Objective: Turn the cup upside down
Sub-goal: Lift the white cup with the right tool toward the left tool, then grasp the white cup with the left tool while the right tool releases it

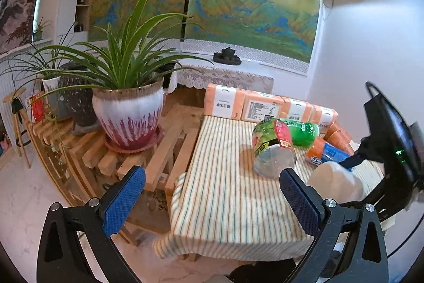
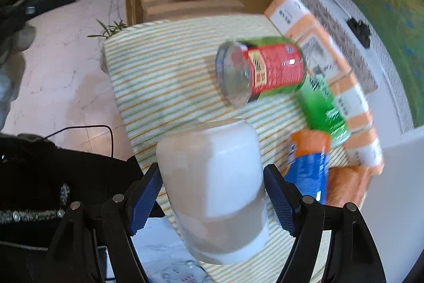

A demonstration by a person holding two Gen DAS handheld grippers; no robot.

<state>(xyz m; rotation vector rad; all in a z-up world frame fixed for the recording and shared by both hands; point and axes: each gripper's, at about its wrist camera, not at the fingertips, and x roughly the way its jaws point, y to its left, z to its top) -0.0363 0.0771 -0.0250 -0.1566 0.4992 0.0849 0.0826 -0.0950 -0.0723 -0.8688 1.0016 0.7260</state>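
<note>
Holding the white cup (image 2: 212, 187) between the blue pads (image 2: 145, 199) of the right gripper (image 2: 212, 196), jaws pinching its sides, body tilted and blurred above the striped counter (image 2: 159, 86). Best done by keeping the squeeze even while rolling the wrist, so the smooth wall does not slip, and by bringing the rim level before lowering onto a bare stretch of cloth. Which end is the mouth cannot be told from this view. Watching the red-labelled bottle (image 2: 265, 68) lying just ahead of the gripper, and the green bottle (image 2: 322, 105) and orange-and-blue bottle (image 2: 308, 163) to its right; setting down short of them looks safest.

Hanging idle, the left gripper (image 1: 212, 203), jaws spread wide with nothing between them; from there the cup (image 1: 335, 182) showing just beyond its right finger, near the counter's front edge, with the potted plant (image 1: 127, 113) well off ahead and to the left.
</note>
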